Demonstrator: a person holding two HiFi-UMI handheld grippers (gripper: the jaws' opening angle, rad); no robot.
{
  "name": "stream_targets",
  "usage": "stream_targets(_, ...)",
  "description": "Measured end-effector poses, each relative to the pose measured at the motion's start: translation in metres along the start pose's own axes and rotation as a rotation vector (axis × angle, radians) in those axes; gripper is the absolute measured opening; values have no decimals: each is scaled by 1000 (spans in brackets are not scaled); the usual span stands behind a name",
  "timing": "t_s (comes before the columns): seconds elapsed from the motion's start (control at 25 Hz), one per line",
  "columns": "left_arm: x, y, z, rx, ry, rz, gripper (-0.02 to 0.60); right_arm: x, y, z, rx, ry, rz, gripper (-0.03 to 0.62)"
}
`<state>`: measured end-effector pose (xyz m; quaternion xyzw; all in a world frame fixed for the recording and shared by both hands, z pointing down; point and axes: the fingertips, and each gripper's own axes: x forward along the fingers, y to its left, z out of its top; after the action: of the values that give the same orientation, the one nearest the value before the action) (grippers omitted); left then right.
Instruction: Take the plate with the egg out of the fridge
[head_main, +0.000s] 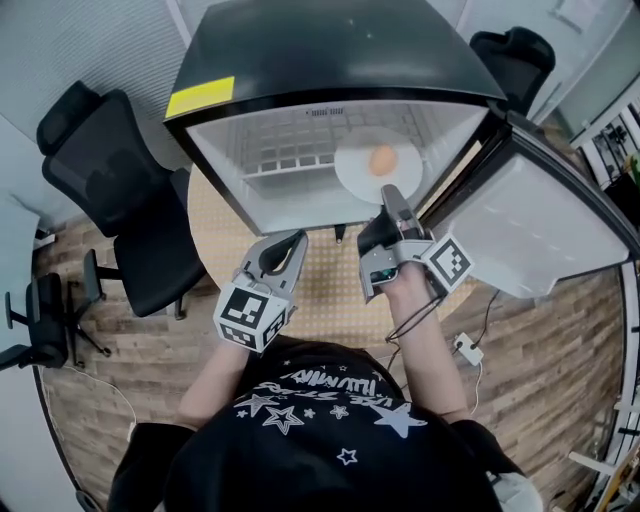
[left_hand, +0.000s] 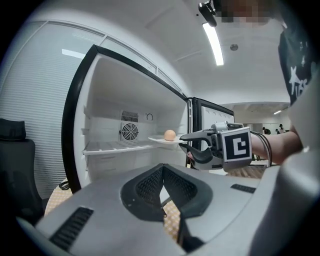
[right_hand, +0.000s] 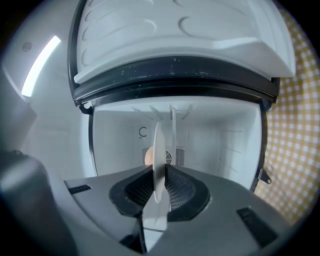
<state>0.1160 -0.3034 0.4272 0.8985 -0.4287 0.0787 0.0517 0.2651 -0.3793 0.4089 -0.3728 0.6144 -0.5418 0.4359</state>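
Note:
A white plate with a brown egg on it sits at the right of the open fridge. My right gripper is shut on the plate's near rim. In the right gripper view the plate shows edge-on between the pads, and the egg peeks out behind it. The left gripper view has the egg, the plate and the right gripper at the fridge's mouth. My left gripper hangs shut and empty in front of the fridge, left of the right one.
The fridge door stands open to the right. A white shelf fills the fridge's left side. The fridge rests on a round table with a yellow checked cloth. Black office chairs stand at the left, another at the back right.

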Motion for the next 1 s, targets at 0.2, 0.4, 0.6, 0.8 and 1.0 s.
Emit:
stream_targets(0.2,-15,-7,9,6,-13,28,2,-20,3,-10,7,27,24,64)
stream_targets(0.4,-16,-11,16,10,-31,42,2,-42,-5,-18,-24,46,7,64)
stream_targets(0.6,-15,-23,22,35,-43,-12,2,-59,-7,-35,-19,39,5,64)
stream_targets(0.8,-28,-22,25,54,-54,-62,2,-65,-5,-57,-13,18,8,64)
stream_targets(1.0,-53,2,20,42,-46,-85,2,-65,-6,-85,-40,1,-13,64)
